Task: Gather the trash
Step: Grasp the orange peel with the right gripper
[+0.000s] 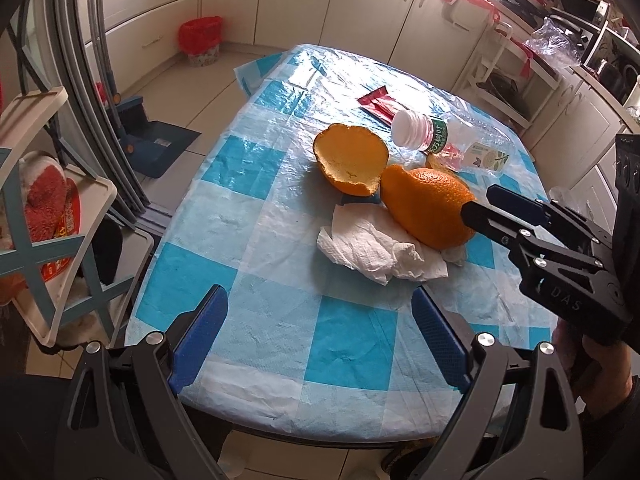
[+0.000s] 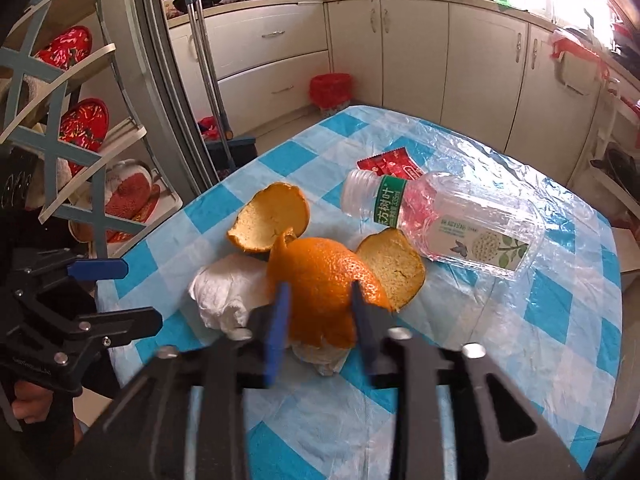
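Observation:
On the blue-checked table [image 1: 280, 340] lie a large orange peel [image 1: 424, 204] [image 2: 320, 272], a cup-shaped peel [image 1: 348, 160] [image 2: 272, 216], a third peel [image 2: 390, 268], a crumpled white tissue [image 1: 372, 248] [image 2: 224, 284], an empty clear bottle [image 1: 440, 136] [image 2: 440, 216] on its side and a red wrapper [image 1: 378, 102] [image 2: 390, 162]. My right gripper [image 1: 478, 202] [image 2: 320, 288] has its blue pads against both sides of the large peel, which rests on the tissue. Near the table's front edge my left gripper [image 1: 320, 294] [image 2: 136, 292] stands open with nothing in it.
A red-lined waste bin [image 1: 200, 40] [image 2: 331, 90] stands on the floor beyond the table's far end, by the cabinets. A shelf rack [image 1: 60, 200] with red items is at the left. A broom and dustpan [image 1: 160, 140] lean near it.

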Tool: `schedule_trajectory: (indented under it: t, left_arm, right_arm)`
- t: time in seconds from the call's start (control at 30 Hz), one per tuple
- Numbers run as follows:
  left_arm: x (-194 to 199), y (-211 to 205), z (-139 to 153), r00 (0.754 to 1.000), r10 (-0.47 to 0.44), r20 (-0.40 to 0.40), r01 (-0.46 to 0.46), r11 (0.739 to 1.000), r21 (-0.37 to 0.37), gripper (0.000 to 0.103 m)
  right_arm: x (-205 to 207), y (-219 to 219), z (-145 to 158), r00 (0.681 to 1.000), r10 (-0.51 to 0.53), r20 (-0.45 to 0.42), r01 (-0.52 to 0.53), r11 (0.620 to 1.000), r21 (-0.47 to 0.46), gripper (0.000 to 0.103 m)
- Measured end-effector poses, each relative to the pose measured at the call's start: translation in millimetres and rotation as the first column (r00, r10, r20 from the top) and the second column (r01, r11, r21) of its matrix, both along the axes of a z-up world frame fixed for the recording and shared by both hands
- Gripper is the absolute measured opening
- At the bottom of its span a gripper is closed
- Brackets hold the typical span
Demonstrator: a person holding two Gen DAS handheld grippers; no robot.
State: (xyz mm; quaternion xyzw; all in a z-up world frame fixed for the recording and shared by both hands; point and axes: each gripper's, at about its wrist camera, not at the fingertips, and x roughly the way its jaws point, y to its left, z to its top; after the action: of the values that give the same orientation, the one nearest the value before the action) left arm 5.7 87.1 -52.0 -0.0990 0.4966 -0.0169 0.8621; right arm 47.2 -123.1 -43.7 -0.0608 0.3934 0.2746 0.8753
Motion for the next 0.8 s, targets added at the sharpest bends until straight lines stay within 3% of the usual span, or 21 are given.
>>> schedule_trajectory:
  t: [0.17, 0.27, 0.4, 0.5, 0.57, 0.6, 0.63, 0.8]
  left_arm:
    - [1.6, 8.8, -1.8, 1.0, 0.025, -0.015, -0.026, 0.999, -0.032, 0.089]
    - [1.4, 8.7, -0.5, 1.0, 0.02, -0.008, -0.02, 0.999, -0.031, 0.089]
    - [2.0, 8.4, -1.0, 1.0, 0.018, -0.011, -0.018, 0.999, -0.037, 0.089]
    - [1.8, 6.7, -1.9, 1.0, 0.011, -0.012, -0.012, 0.999, -0.031, 0.089]
    - [1.2, 5.2, -1.9, 1.0, 0.007, -0.011, -0.008, 1.0, -0.024, 0.089]
    - [1.3, 4.8, -2.3, 1.0, 0.006, -0.012, -0.007, 1.0, -0.022, 0.089]
    - [1.3, 4.6, -2.9, 1.0, 0.006, -0.014, -0.007, 1.0, -0.022, 0.089]
    - [2.0, 2.1, -5.1, 1.0, -0.002, -0.022, 0.002, 1.0, -0.016, 0.089]
  right_arm:
    - [3.5, -0.6, -9.1, 0.999, 0.001, -0.05, -0.003, 0.999, -0.039, 0.048]
    - [2.5, -0.2, -14.6, 0.996, 0.016, -0.086, -0.02, 0.999, -0.05, 0.04]
    - [-1.7, -8.5, -11.1, 0.994, 0.027, -0.104, -0.028, 1.0, -0.013, 0.017]
    - [-2.4, -10.9, -11.0, 0.993, 0.023, -0.113, -0.023, 1.0, 0.008, 0.016]
    - [-2.5, -9.1, -6.1, 0.997, 0.003, -0.079, -0.002, 1.0, 0.006, 0.03]
    - [-2.5, -7.6, -2.6, 0.999, -0.01, -0.051, 0.01, 1.0, 0.006, 0.054]
    - [-1.9, -6.0, 0.2, 1.0, -0.018, -0.023, 0.018, 1.0, 0.007, 0.062]
    - [16.3, 9.5, -11.8, 0.999, -0.015, -0.045, 0.014, 1.0, -0.017, 0.062]
